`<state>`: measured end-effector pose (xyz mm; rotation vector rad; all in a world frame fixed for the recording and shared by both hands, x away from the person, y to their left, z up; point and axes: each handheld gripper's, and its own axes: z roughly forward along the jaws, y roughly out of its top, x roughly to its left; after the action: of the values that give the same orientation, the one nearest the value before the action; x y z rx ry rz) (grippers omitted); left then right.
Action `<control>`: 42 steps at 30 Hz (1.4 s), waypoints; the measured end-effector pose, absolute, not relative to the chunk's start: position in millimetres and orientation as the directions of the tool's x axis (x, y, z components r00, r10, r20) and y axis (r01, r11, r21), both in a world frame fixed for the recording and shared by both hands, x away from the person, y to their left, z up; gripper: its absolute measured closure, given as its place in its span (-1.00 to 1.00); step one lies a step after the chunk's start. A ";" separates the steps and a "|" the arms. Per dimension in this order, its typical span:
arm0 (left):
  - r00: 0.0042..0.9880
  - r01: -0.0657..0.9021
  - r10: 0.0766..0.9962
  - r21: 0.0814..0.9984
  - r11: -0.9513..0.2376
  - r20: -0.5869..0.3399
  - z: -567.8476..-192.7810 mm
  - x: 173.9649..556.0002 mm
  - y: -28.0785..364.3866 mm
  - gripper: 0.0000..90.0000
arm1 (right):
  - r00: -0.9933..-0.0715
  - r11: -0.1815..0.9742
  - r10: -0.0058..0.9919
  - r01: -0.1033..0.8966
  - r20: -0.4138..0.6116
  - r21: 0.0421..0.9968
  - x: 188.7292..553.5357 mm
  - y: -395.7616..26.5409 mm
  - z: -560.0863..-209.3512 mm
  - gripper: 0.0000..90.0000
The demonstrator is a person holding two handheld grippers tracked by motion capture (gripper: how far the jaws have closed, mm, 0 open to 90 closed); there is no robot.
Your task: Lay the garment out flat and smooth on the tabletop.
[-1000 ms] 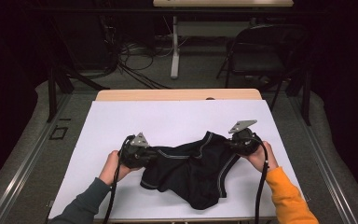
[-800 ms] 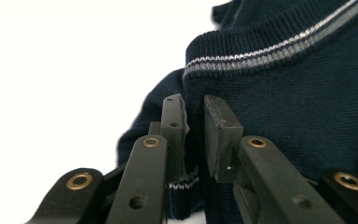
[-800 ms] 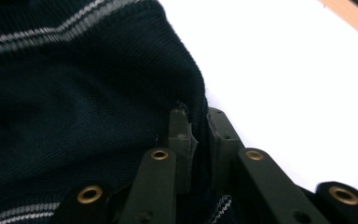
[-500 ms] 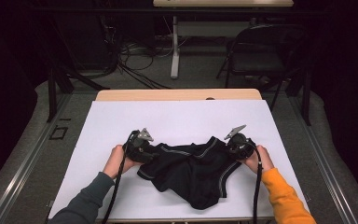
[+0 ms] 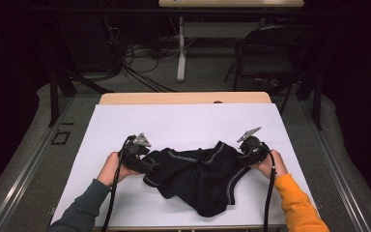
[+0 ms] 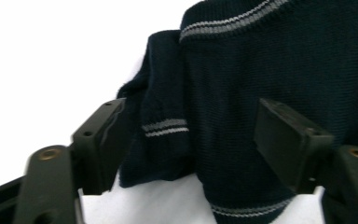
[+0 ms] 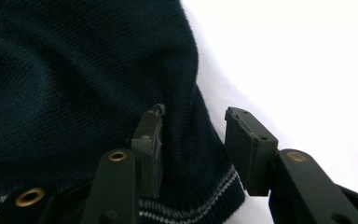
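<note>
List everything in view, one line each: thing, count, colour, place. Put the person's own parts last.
Sweater: one, dark navy with grey stripes, crumpled on the near half of the table.
Table cover: one, white, over the tabletop.
Table: one, light wood, far edge bare.
Chair: one, black, on the floor beyond the table.
Left claw: one, black, open around sweater fabric.
Right claw: one, black, open at the sweater's edge.

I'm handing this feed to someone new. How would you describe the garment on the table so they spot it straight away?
Start from the white sheet covering the wooden table. Near its front edge, between the left hand-held gripper and the right hand-held gripper, lies a crumpled dark navy knit garment. Thin pale grey double stripes along its edges set it apart from the black grippers beside it.
</note>
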<state>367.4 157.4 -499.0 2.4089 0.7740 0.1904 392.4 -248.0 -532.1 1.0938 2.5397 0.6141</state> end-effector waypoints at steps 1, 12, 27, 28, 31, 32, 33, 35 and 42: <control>0.820 0.487 0.571 0.581 -0.652 -0.046 -498.8 366.1 157.4 -0.44 | -0.662 0.616 0.741 0.609 -0.108 0.500 392.4 -249.2 -531.1 0.23; 0.828 0.495 0.557 0.543 -0.678 -0.059 -507.4 363.9 155.7 -0.41 | -0.655 0.563 0.752 0.576 -0.078 0.593 391.8 -256.9 -513.6 0.19; 0.836 0.509 0.541 0.497 -0.703 -0.093 -519.5 361.1 154.1 -0.28 | -0.666 0.566 0.746 0.632 -0.001 0.530 404.5 -247.8 -535.6 0.09; 0.832 0.519 0.545 0.492 -0.699 -0.103 -521.5 361.3 153.0 -0.26 | -0.671 0.567 0.742 0.629 0.002 0.532 405.0 -246.9 -539.2 0.10; 0.832 0.533 0.531 0.489 -0.691 -0.158 -523.3 361.2 154.0 0.03 | -0.679 0.565 0.734 0.634 0.030 0.528 404.4 -245.7 -541.1 0.30; 0.838 0.530 0.516 0.493 -0.690 -0.180 -523.3 360.8 154.9 0.15 | -0.681 0.563 0.731 0.635 0.039 0.528 404.0 -245.8 -540.9 0.38; 0.837 0.534 0.514 0.493 -0.687 -0.189 -523.7 359.8 154.5 0.31 | -0.690 0.573 0.723 0.631 0.041 0.524 403.7 -246.3 -540.4 0.52; 0.847 0.516 0.500 0.497 -0.697 -0.179 -523.4 357.8 153.7 0.49 | -0.696 0.575 0.717 0.623 0.040 0.530 401.6 -245.2 -539.9 0.73; 0.855 0.478 0.510 0.528 -0.702 -0.095 -510.9 359.2 159.2 0.64 | -0.688 0.597 0.721 0.552 -0.087 0.582 391.2 -244.4 -516.9 0.81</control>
<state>359.2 159.2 -510.9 2.4749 0.7191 0.0787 391.2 -244.4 -516.9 1.0348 2.5146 0.7594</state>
